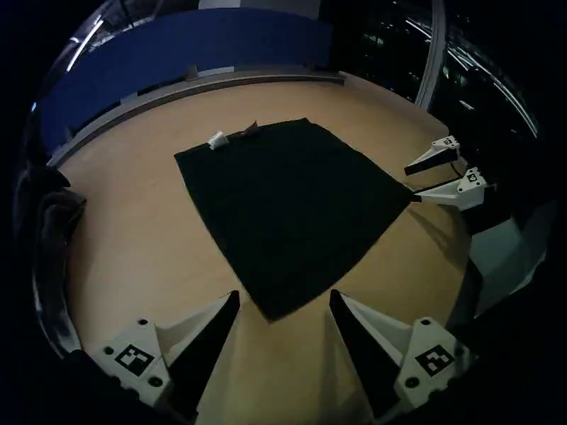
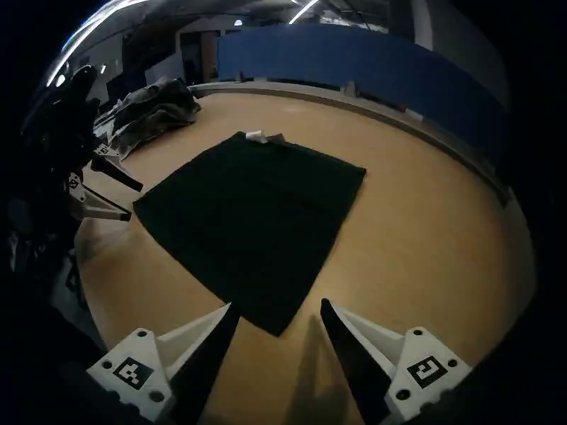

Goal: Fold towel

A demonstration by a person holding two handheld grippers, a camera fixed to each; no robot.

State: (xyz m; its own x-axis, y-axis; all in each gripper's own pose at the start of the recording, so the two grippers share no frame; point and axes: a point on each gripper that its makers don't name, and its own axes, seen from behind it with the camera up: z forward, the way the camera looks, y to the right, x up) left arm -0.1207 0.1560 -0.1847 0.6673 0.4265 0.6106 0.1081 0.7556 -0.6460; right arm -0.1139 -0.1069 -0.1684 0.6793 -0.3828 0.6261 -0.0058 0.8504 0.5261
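Left gripper [image 1: 283, 293] and right gripper [image 2: 278, 303] both gaped wide, each facing a corner of dark rectangular cloth towel [image 1: 290, 205], flat on tan wooden table [image 1: 142, 234]. Judged soft, light, limp; pinch corners.

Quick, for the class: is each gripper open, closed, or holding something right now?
Left gripper: jaws open, holding nothing, a corner of the dark towel seen between them.
Right gripper: jaws open, holding nothing, at another towel corner.
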